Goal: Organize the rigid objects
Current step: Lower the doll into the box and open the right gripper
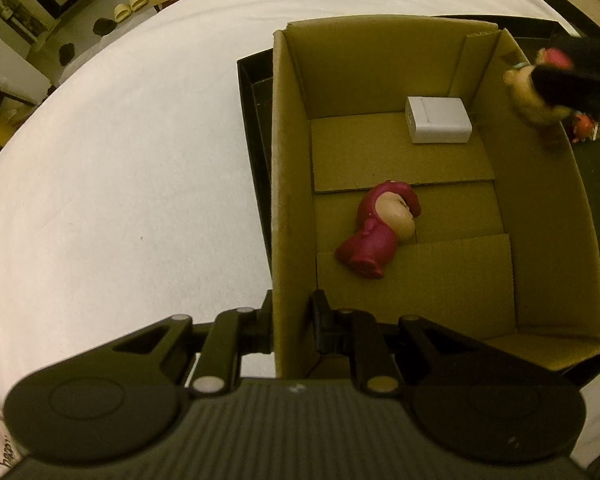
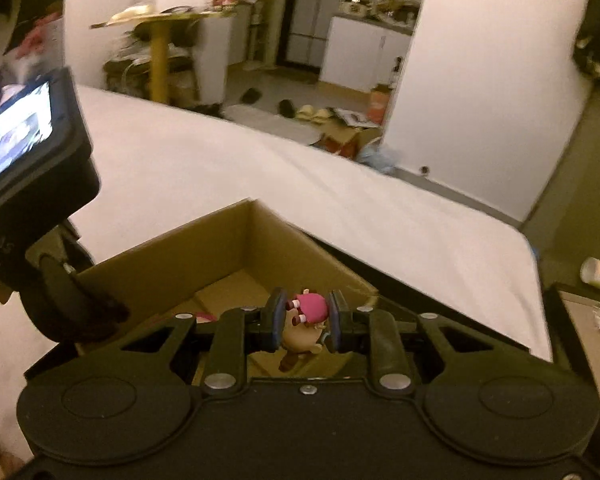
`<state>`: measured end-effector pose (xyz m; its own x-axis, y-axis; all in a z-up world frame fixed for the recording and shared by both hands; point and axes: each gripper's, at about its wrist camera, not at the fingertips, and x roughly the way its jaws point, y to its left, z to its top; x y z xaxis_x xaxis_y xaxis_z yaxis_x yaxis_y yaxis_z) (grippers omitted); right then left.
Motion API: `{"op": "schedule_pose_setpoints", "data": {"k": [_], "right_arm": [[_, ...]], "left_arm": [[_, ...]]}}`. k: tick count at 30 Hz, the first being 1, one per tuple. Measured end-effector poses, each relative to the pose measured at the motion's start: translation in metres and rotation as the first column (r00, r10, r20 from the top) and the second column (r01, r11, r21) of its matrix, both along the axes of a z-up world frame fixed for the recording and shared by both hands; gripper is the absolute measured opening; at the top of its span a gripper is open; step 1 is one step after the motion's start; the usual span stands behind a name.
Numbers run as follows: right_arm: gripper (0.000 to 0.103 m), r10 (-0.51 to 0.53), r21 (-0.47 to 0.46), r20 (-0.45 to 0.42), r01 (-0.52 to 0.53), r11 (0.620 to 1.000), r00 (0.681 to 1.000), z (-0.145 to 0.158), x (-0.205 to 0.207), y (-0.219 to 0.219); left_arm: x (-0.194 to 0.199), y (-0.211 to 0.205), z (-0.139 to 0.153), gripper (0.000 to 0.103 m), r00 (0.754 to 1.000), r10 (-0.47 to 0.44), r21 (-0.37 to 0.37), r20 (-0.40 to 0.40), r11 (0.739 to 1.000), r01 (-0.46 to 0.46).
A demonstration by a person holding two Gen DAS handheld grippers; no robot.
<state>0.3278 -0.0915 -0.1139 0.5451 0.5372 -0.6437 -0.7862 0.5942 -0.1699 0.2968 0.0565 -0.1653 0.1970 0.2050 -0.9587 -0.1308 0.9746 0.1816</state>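
An open cardboard box [image 1: 288, 168] stands on a white bed. Inside lie a pink figurine [image 1: 376, 232] on its side and a white rectangular block [image 1: 438, 120]. My left gripper [image 1: 292, 320] is shut on the box's near left wall, one finger on each side. My right gripper [image 2: 305, 320] is shut on a small tan figurine with a pink cap [image 2: 306, 320] and holds it above the box's [image 2: 220, 248] near right edge. In the left wrist view that figurine [image 1: 534, 96] shows blurred at the box's right wall, in the right gripper's fingers [image 1: 568, 84].
The box sits on a black tray [image 1: 252, 92] on the white bed [image 1: 120, 160]. A small red toy [image 1: 582, 126] lies on the tray to the right of the box. The left gripper's body with its screen [image 2: 24, 152] shows at left in the right wrist view.
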Motion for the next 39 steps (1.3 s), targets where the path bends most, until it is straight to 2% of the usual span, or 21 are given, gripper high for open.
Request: {"op": "schedule_pose_setpoints", "data": {"k": [12, 15, 17, 27, 28, 32, 36, 39], "right_arm": [[0.023, 0.153, -0.086, 0.015, -0.151, 0.985, 0.988, -0.013, -0.005, 0.032], [0.023, 0.207, -0.127, -0.038, -0.21, 0.969, 0.978, -0.019, -0.004, 0.039], [0.023, 0.234, -0.156, -0.037, -0.237, 0.959, 0.972, -0.022, -0.007, 0.042], [0.023, 0.254, -0.231, -0.081, -0.266, 0.936, 0.964, -0.033, -0.011, 0.045], [0.025, 0.25, -0.225, -0.074, -0.26, 0.939, 0.965, -0.033, -0.013, 0.044], [0.046, 0.259, -0.134, -0.078, -0.267, 0.954, 0.963, -0.022, -0.018, 0.032], [0.056, 0.25, -0.076, -0.024, -0.251, 0.965, 0.968, -0.01, -0.025, 0.018], [0.061, 0.175, -0.045, -0.009, -0.176, 0.983, 0.984, -0.005, -0.022, 0.007]], "left_arm": [[0.001, 0.002, -0.001, 0.015, 1.0, -0.003, -0.005, -0.002, 1.0, 0.003], [0.0, 0.002, -0.001, 0.015, 1.0, -0.001, -0.007, -0.001, 1.0, 0.001], [0.0, 0.003, -0.001, 0.015, 1.0, -0.001, -0.009, 0.0, 1.0, 0.001], [-0.002, 0.003, -0.002, 0.015, 1.0, -0.008, -0.006, 0.002, 1.0, 0.008], [-0.002, 0.004, -0.002, 0.015, 1.0, -0.008, -0.008, 0.001, 1.0, 0.008], [-0.002, 0.005, -0.003, 0.015, 1.0, -0.007, -0.008, -0.001, 1.0, 0.007], [-0.001, 0.005, -0.002, 0.015, 1.0, -0.004, -0.007, -0.001, 1.0, 0.004], [-0.003, 0.004, -0.002, 0.015, 1.0, -0.011, -0.005, 0.003, 1.0, 0.011]]}}
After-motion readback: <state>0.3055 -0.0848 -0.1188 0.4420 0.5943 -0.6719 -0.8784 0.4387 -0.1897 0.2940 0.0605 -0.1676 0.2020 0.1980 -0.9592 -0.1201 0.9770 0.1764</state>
